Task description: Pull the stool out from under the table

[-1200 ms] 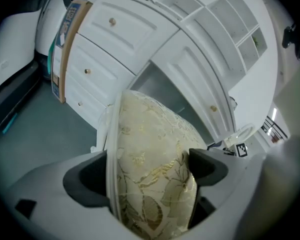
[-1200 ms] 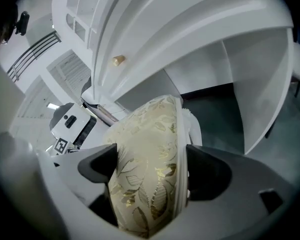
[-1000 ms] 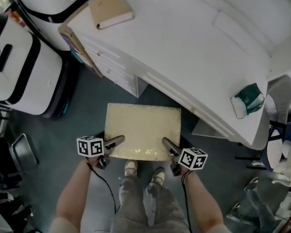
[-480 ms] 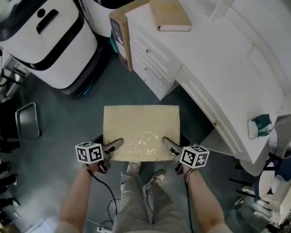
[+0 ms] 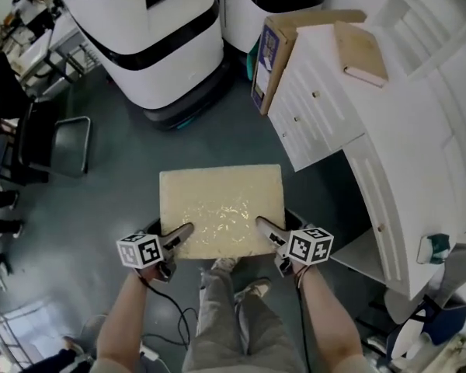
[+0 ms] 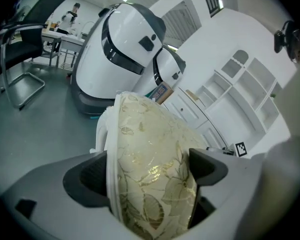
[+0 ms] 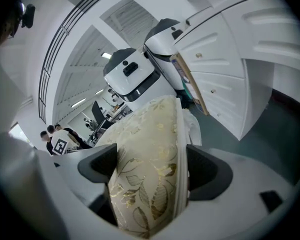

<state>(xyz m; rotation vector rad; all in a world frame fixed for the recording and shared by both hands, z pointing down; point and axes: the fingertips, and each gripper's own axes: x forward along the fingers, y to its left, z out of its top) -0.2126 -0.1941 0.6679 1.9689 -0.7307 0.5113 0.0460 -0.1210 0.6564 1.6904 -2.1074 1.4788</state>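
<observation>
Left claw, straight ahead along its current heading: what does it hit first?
The stool: the left claw is shut on its cushioned seat, so going forward just pushes the seat. Past it, the line runs roughly toward the white machine, depth unclear.

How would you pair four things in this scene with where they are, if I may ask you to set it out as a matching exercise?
Things:
1. stool
2. book
3. black chair
4. flat cardboard box

Places:
A. propped against the drawer unit
B. on the white table
C. clamped at its near edge by the left gripper and the right gripper
D. on the floor at far left

Pairs: 1-C, 2-B, 3-D, 4-A.
</observation>
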